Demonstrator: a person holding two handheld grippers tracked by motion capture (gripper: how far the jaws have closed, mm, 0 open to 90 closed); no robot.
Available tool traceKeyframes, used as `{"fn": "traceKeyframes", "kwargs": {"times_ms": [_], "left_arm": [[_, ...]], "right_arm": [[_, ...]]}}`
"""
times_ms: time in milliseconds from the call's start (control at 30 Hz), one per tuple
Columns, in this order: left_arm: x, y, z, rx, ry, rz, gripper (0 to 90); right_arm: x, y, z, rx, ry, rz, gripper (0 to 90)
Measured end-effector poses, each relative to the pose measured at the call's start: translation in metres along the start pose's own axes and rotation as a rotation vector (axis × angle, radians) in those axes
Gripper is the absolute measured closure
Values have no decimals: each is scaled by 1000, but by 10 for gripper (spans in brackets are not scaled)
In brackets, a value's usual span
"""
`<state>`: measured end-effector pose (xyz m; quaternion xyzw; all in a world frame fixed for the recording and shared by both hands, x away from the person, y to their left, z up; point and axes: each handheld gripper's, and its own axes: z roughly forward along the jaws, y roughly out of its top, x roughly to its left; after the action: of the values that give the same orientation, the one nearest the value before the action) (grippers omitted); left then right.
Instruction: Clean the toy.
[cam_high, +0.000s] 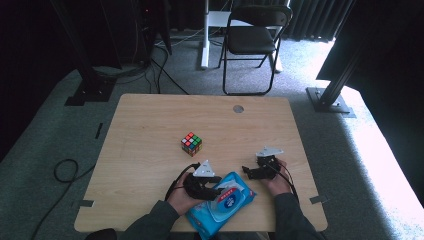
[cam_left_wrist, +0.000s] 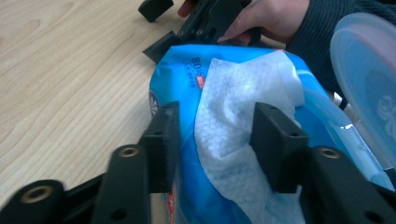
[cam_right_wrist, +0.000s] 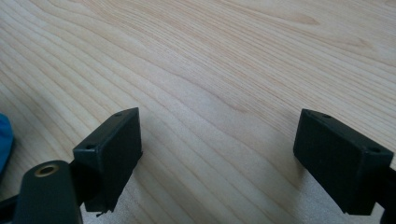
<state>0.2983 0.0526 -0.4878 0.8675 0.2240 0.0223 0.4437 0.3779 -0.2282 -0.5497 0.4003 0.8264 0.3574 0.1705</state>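
Pulling step: a wet wipe (cam_left_wrist: 233, 126) is being drawn out of the blue wipes pack (cam_high: 220, 207), judging by how the sheet stands up between the left jaws.
Left gripper (cam_left_wrist: 212, 140): jaws about half open, one on each side of the raised wipe; the right pad meets the tissue, the left pad sits against the blue film, so I cannot tell whether the sheet is truly pinched.
Right gripper (cam_right_wrist: 215, 149): jaws wide apart over bare wooden table (cam_right_wrist: 210, 56), nothing between them; in the high view it rests just right of the pack.
Wipe position: directly ahead of the left jaws, its lower part tucked into the pack's opening.
Lid (cam_left_wrist: 369, 88): clear flip lid hinged up, to the right of the left jaws.
Handling: the wipe is likely soft, damp, limp and easily torn; the pack is light and slippery and may lift with it.
Best hold: the bunched fold near the opening, pack steadied by the other gripper.
Rubik's cube (cam_high: 191, 143): well ahead of both grippers, untouched.
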Motion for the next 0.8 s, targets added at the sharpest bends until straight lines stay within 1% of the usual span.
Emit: {"fn": "traceKeyframes", "kwargs": {"times_ms": [100,133,300,467,500,533,700,800], "left_arm": [[-1,0,0,8,9,27,576],[-2,1,0,6,6,32,589],[-8,1,1,12,-11,77,737],[-6,1,-1,2,-23,69,763],[-6,1,-2,-8,-27,67,782],[-5,1,-3,-11,-30,59,867],[-5,0,-3,-6,-28,65,891],[-5,1,-6,-15,-30,71,898]], "right_arm": [[0,0,0,0,0,0,151],[0,0,0,0,0,0,151],[0,0,0,0,0,0,151],[0,0,0,0,0,0,151],[0,0,0,-1,0,0,151],[0,0,0,-1,0,0,151],[0,0,0,0,0,1,151],[0,0,0,0,0,0,151]]}}
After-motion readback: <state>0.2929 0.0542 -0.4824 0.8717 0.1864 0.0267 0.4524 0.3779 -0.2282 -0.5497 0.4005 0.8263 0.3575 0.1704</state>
